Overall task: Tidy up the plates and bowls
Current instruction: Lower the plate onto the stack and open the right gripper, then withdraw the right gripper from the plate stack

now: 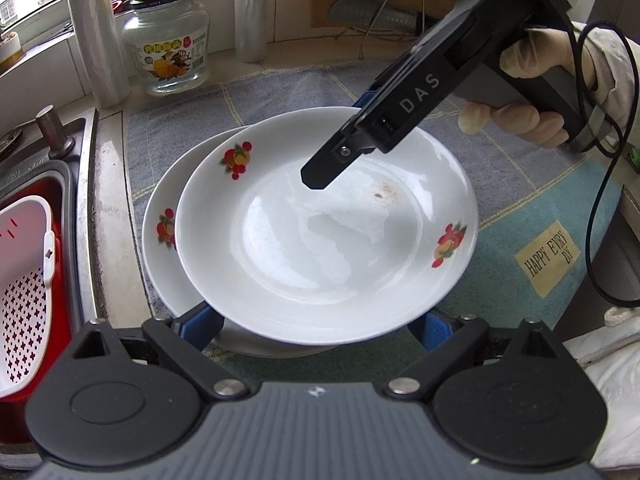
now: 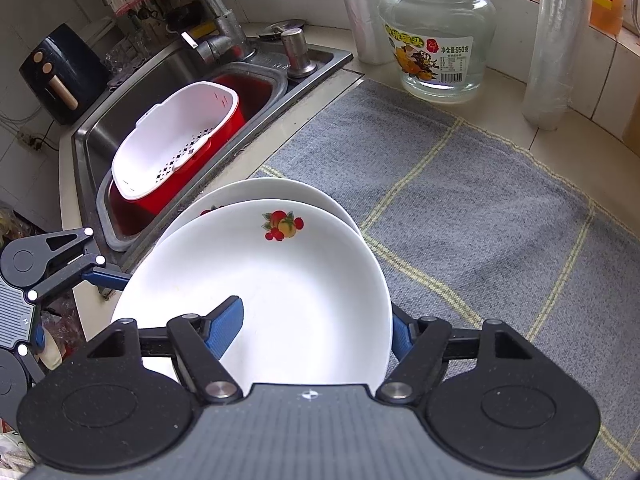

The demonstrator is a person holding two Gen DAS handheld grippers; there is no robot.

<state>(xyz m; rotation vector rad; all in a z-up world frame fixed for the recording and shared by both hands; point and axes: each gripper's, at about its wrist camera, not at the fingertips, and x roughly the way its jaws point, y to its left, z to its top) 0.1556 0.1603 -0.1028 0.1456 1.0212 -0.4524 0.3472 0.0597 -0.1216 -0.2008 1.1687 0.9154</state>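
Observation:
Two white plates with fruit decals lie stacked and offset on a blue-grey mat (image 1: 540, 184). The top plate (image 1: 320, 240) (image 2: 280, 280) sits tilted over the lower plate (image 1: 160, 248) (image 2: 280, 190). My left gripper (image 1: 318, 326) stands wide open at the top plate's near rim, its blue pads partly hidden under that rim. My right gripper (image 1: 340, 140) (image 2: 316, 320) comes in from the far right and straddles the top plate's rim. One finger (image 2: 228, 320) hangs over the plate's inside, the other sits outside the rim. Its pads do not press the plate.
A sink on the left holds a red basin with a white colander (image 1: 24, 280) (image 2: 176, 140). A glass jar (image 1: 166, 44) (image 2: 438, 36) and film rolls (image 1: 250, 8) stand behind the mat. A gloved hand (image 1: 532, 80) with a cable holds the right gripper.

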